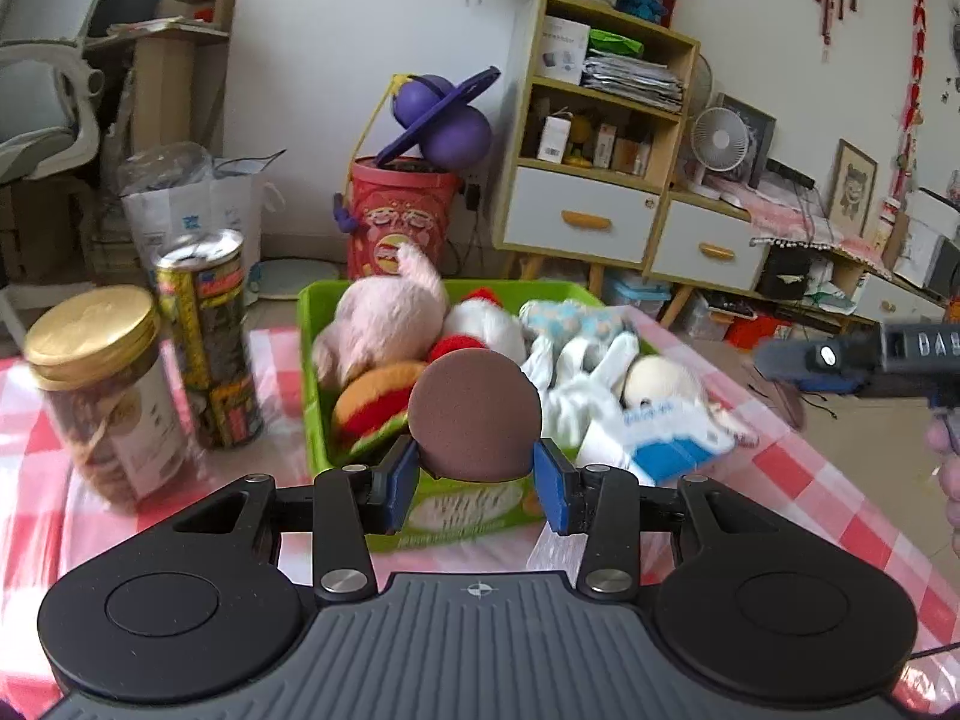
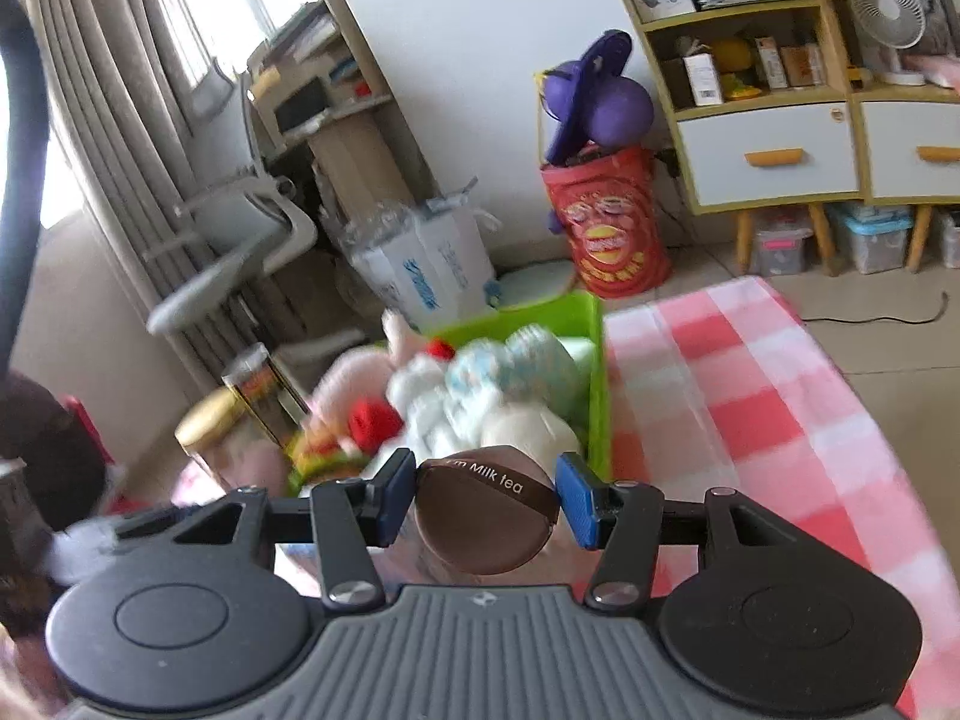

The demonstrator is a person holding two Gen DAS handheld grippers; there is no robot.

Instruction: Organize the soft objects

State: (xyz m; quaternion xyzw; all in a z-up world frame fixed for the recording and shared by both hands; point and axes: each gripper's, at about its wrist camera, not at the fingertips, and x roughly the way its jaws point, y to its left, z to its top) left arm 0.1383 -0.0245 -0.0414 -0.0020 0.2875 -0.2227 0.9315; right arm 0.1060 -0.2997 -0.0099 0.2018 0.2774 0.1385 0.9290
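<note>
A green bin (image 1: 312, 360) on the checked tablecloth holds several plush toys: a pink one (image 1: 384, 318), a burger (image 1: 372, 402), a white and red one (image 1: 486, 324) and a white rabbit-like one (image 1: 600, 372). My left gripper (image 1: 474, 474) is shut on a brown round plush (image 1: 474, 414), held just above the bin's near wall. My right gripper (image 2: 486, 504) is shut on a brown round plush marked "Milk tea" (image 2: 486, 522), just before the bin (image 2: 594, 360). The right gripper's body (image 1: 870, 354) shows at the left view's right edge.
A gold-lidded jar (image 1: 102, 384) and a tall printed can (image 1: 207, 336) stand left of the bin. The red and white tablecloth (image 2: 750, 408) stretches to the right. Behind are a red barrel (image 1: 399, 216), a shelf cabinet (image 1: 594, 138) and an office chair (image 2: 240, 240).
</note>
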